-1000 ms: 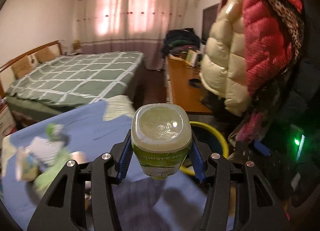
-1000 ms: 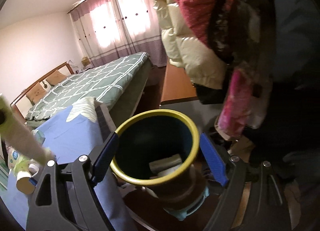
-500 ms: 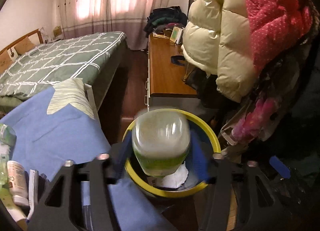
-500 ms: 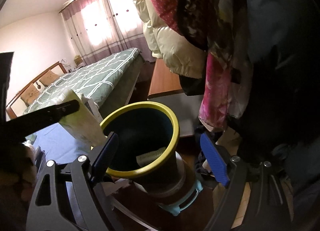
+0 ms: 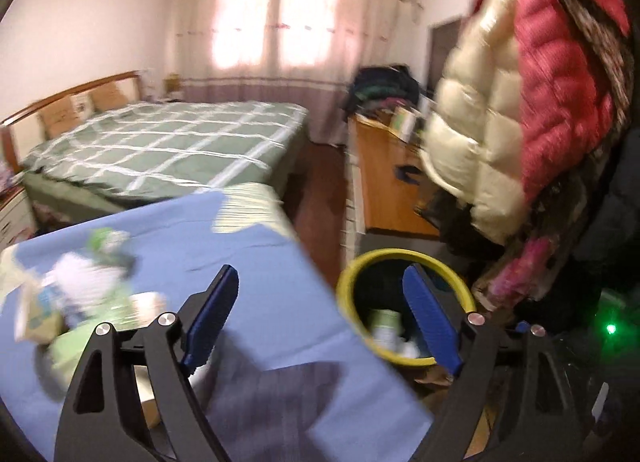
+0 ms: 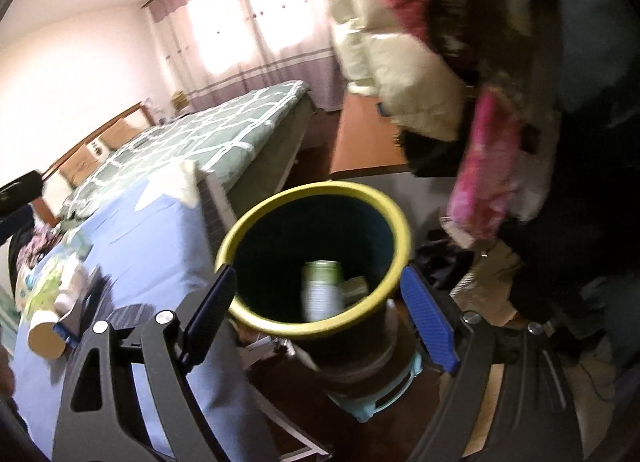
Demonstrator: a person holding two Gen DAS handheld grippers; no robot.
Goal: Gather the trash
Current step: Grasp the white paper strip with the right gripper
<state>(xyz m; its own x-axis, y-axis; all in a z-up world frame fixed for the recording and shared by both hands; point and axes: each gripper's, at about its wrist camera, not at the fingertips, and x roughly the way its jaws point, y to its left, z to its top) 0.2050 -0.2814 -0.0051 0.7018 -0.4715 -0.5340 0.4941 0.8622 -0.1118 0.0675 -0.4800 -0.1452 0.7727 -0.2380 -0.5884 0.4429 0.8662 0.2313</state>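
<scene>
The left gripper [image 5: 320, 322] has its jaws opening, wide apart already, with nothing between the blue pads [image 5: 210, 320]. Below and ahead of its right finger stands the bin [image 5: 400, 256], yellow-rimmed and dark inside. A green-and-white bottle [image 5: 384, 328] lies in the bin, seen just left of that finger. To the gripper's left, on the blue cloth [image 5: 248, 262], a blurred heap of trash [image 5: 80, 294] lies near the left finger's base.

The right gripper [image 6: 320, 318] stands wide, its pads on either side of the bin [image 6: 316, 192] just under the rim; whether they press on the wall I cannot tell. Straight ahead between the fingers, the bottle [image 6: 322, 290] lies inside the bin beside a paler scrap [image 6: 354, 286]. The bin sits on a light blue base [image 6: 372, 402]. Left of this gripper the blue cloth [image 6: 160, 246] carries more trash [image 6: 52, 290], including a paper cup [image 6: 44, 336] on its side.

Coats [image 5: 520, 94] hang above and right of both grippers; a bed [image 5: 160, 146] lies beyond.
</scene>
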